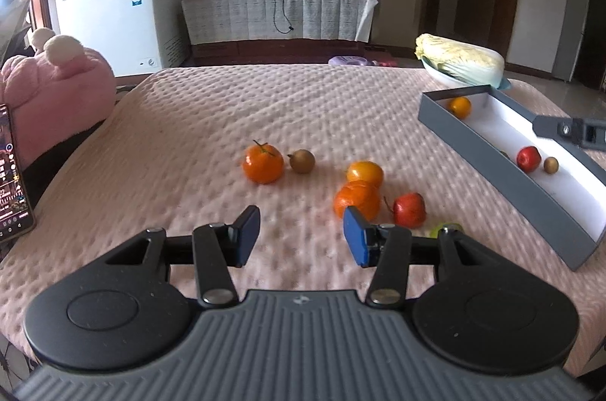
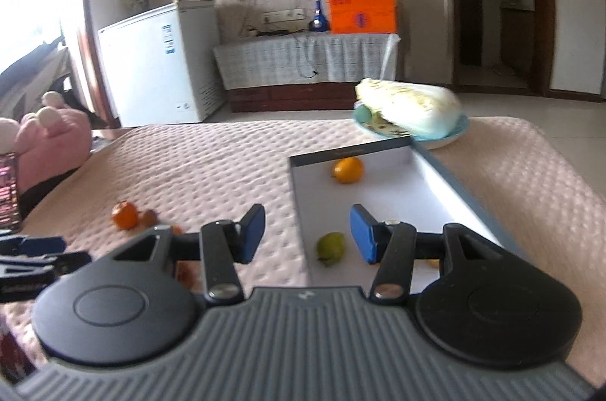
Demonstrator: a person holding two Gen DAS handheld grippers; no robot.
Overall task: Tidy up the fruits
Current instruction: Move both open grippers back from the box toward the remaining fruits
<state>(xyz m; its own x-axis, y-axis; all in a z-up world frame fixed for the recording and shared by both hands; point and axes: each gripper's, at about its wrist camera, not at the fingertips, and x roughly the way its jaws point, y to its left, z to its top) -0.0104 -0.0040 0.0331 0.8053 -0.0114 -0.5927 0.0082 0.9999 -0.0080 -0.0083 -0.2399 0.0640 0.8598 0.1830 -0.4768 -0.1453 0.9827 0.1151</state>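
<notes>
The job looks partly done. In the left wrist view, the grey box (image 1: 492, 151) at right already holds an orange fruit (image 1: 459, 107), a red one (image 1: 528, 158) and a small brown one (image 1: 551, 165). Five fruits remain at frame centre on the pink-covered tabletop (image 1: 189, 120) (the tangerine (image 1: 263, 163) leftmost). The left tool (image 1: 302, 236) is spread apart and empty; the right tool (image 2: 307, 233), likewise apart, hovers over the box's near edge beside a green fruit (image 2: 331, 248).
</notes>
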